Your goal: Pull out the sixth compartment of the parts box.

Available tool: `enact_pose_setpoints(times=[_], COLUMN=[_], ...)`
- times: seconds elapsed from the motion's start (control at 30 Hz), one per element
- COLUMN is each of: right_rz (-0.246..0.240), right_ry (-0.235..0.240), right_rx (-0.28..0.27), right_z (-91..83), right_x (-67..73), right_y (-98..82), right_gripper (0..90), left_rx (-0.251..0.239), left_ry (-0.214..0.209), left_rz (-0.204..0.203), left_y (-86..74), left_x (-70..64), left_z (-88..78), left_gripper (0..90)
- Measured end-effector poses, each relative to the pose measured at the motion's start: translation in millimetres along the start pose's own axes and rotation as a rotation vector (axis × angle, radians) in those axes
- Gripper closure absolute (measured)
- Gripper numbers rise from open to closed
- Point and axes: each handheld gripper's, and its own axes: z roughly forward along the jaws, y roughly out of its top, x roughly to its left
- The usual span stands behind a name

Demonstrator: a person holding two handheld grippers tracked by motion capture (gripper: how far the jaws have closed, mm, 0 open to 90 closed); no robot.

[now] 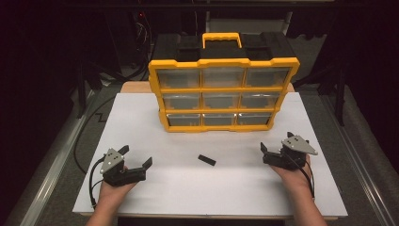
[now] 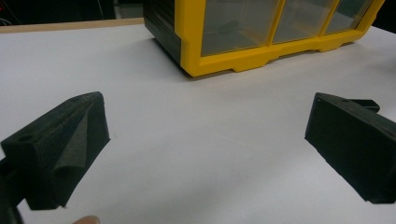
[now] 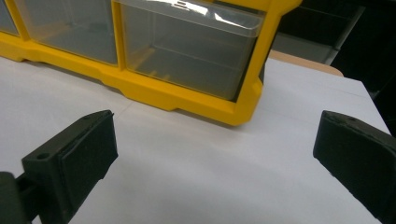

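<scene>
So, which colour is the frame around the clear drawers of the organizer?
Yellow: the organizer's frame is bright yellow, with a yellow handle on top. The high view shows it best.

We see a white worktop point(image 1: 141, 117) with a wooden edge showing at the back. On it stands a yellow drawer cabinet point(image 1: 223, 94), upright, toward the far side. A small black block point(image 1: 206, 160) lies flat on the worktop in front of the cabinet, well apart from it.

Block point(image 1: 206, 160) before organizer point(image 1: 224, 94), between grippers
</scene>
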Motion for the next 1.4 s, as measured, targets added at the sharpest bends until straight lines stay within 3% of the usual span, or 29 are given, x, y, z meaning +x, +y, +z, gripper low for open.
enact_pose_setpoints(times=[0.17, 0.33, 0.8, 1.4], right_rz=[-0.026, -0.016, -0.065, -0.27], right_ry=[-0.016, -0.025, -0.01, 0.003], right_rx=[0.02, 0.033, 0.069, 0.127], right_z=[-6.2, -11.0, -9.8, -6.3], right_x=[-5.1, -13.7, -13.8, 6.1], right_y=[-5.9, -10.8, -15.4, -17.3], right_gripper=[0.2, 0.2, 0.5, 0.6], left_rx=[-0.006, -0.001, 0.003, 0.007], left_ry=[-0.003, -0.004, -0.006, -0.012], left_rz=[0.0, 0.001, 0.003, 0.008], left_y=[0.2, -0.1, -0.3, -0.6], left_x=[-0.8, -1.2, -1.3, -1.4], left_z=[-0.3, 0.9, 1.3, 1.4], left_gripper=[0.7, 0.7, 0.7, 0.7])
